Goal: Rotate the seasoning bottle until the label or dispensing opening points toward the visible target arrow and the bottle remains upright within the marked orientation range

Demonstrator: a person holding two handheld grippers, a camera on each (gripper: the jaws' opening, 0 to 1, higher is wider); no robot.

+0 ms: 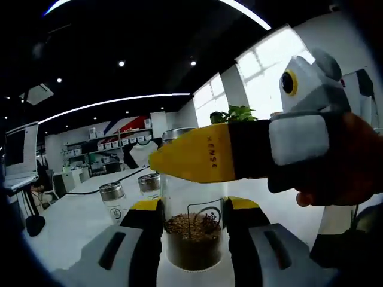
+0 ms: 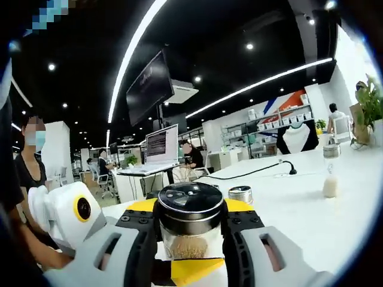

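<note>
A clear glass seasoning bottle (image 1: 192, 236) with brown granules and a printed label stands upright on the white table (image 1: 84, 218). My left gripper (image 1: 192, 208) is shut on the bottle's body, one yellow-tipped jaw on each side. My right gripper (image 1: 179, 156), held by a hand, reaches in from the right, its yellow finger lying across the bottle's neck just under the lid. In the right gripper view, my right gripper (image 2: 190, 214) is shut on the neck below the black and chrome lid (image 2: 190, 200). The left gripper's white body (image 2: 66, 218) sits at lower left.
Two more shaker jars (image 1: 112, 198) (image 1: 149, 182) stand just behind the bottle. Another jar (image 2: 241, 193) and a small bottle with pale contents (image 2: 330, 174) stand further along the table. A black cable (image 2: 251, 172) crosses it. Desks, monitors and people are behind.
</note>
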